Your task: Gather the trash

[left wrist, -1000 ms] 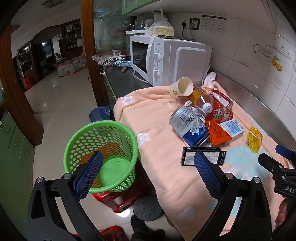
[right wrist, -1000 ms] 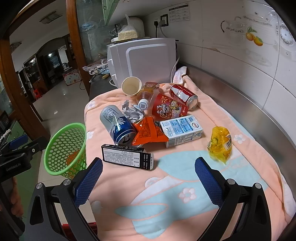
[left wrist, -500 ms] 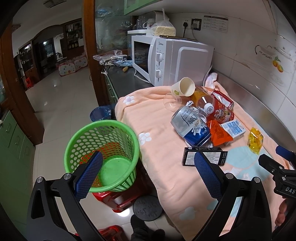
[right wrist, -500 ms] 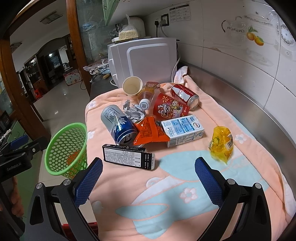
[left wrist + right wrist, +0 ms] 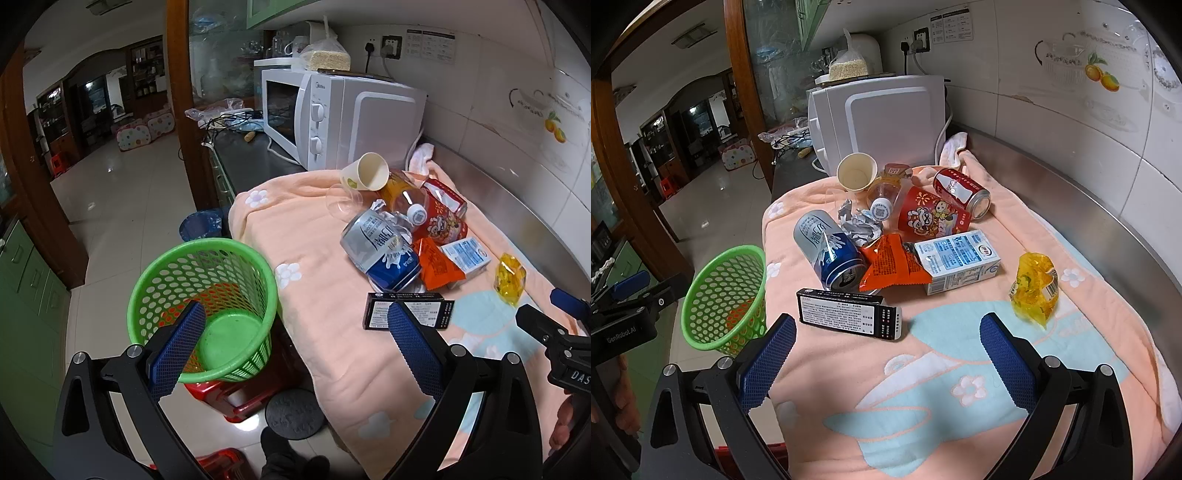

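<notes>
Microwave controls show only in the left wrist view; the red can shows clearly only in the right. Both grippers, left and right, hang released, grasping nothing. Black box lies on the worktop ahead of the right jaws, green basket beside the worktop.

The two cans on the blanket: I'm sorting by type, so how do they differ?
The blue-and-silver can is fatter and lies near the counter's front edge; the red can is slimmer and lies farther back, behind the red cup. Both lie on their sides.
</notes>
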### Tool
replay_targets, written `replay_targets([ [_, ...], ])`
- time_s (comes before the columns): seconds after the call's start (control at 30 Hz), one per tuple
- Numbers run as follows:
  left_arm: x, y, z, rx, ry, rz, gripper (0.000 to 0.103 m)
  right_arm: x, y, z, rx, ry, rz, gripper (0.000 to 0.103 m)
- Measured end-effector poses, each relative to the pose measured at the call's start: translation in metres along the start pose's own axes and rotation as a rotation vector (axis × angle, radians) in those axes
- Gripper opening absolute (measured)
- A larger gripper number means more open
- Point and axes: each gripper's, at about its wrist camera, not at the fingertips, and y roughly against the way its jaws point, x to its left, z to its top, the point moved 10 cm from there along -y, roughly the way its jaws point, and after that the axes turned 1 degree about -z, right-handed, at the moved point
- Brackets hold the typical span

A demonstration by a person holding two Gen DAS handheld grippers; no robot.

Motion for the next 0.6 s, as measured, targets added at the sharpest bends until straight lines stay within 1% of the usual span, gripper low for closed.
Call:
replay_targets([
  [0.6, -0.003, -0.0072, -0.0007, 0.017, -0.001, -0.002, 0.097, -0.0001, -0.0037, 0.0014, 0.003, -0.003, 0.01, 0.097],
])
